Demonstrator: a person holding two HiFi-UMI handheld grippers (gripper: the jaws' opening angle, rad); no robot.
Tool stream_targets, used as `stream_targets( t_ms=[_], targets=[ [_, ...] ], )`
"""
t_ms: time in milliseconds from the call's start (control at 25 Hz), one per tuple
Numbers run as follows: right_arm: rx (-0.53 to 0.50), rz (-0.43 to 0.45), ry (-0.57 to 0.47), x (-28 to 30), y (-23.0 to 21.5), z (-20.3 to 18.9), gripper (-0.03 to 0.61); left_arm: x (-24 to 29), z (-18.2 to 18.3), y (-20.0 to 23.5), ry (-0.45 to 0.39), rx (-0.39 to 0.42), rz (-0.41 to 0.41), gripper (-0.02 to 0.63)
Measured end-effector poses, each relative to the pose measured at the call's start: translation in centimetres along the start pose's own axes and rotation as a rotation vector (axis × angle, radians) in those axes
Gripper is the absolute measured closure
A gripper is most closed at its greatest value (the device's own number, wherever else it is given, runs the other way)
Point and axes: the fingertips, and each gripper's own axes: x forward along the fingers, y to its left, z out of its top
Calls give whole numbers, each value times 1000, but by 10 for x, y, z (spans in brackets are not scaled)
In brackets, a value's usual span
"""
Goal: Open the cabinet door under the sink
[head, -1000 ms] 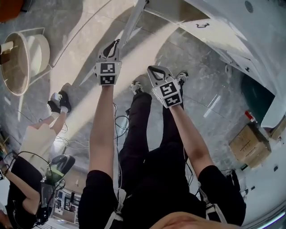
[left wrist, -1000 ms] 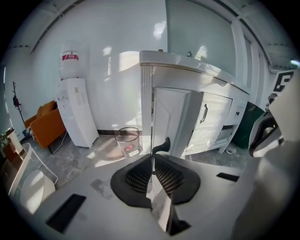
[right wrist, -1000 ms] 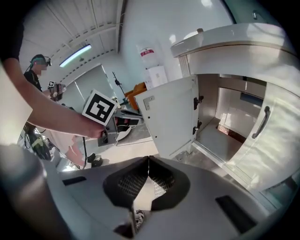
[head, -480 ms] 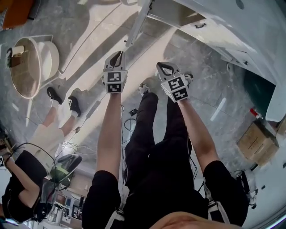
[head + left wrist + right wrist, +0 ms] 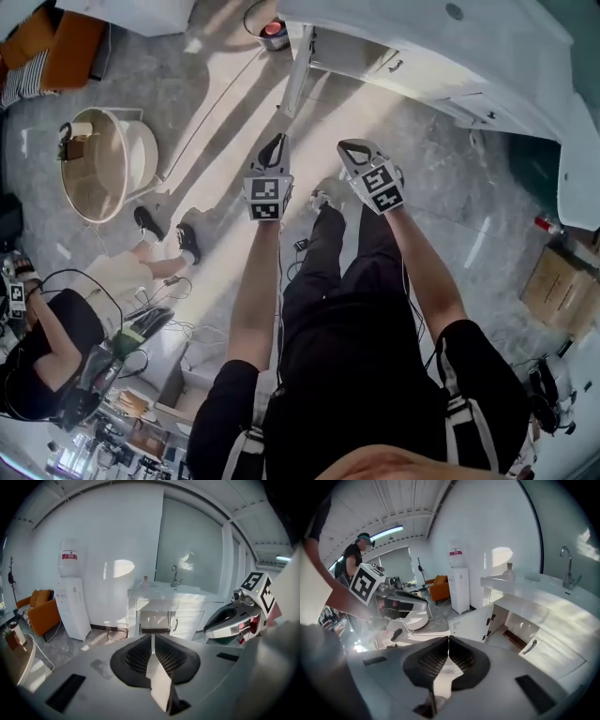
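Since a second ago both grippers have dropped lower in the head view and the sink unit has slid further off, so more of the room now shows. The grey marbled floor [image 5: 450,216] fills most of that view, cut by bands of sunlight. Along the far wall runs the white sink unit [image 5: 487,47], with a faucet [image 5: 175,576] on top. Left of it stand a water dispenser [image 5: 72,606] and an orange chair [image 5: 40,609]. The cabinet door [image 5: 471,620] under the sink already stands swung wide open, its hinges showing and a dark opening behind it. The door beside it [image 5: 187,623] is closed. A round table [image 5: 103,164] sits at the left, and a cardboard box [image 5: 562,286] lies at the right edge. Another person [image 5: 56,347] sits low at the left. The left gripper [image 5: 275,142] and right gripper [image 5: 354,148] are held out side by side over the floor, well apart from the unit. Each has its jaws pressed together with nothing between them.
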Motion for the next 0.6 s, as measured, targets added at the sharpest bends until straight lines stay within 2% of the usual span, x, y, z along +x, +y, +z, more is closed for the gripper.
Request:
stream_targets(
  t_ms=[160,280,360,520,600],
  targets=[
    [-9,-6,-50,-39,8,22,518,-35,34,-16,-39,26,-23,583],
    [-24,9,-94,-67,21,33,517,-59,42,-34,-32,37,-39,583],
    [-37,-2,-91,-79,21,36,518,-65,47,-44,-36,58,-53,583],
    [-59,-16,-75,-98,27,38,518,-82,57,-64,-73,14,-97,583],
    [-65,-19,-68,-107,34,38,518,-94,63,-75,-89,32,-119,591]
  ],
)
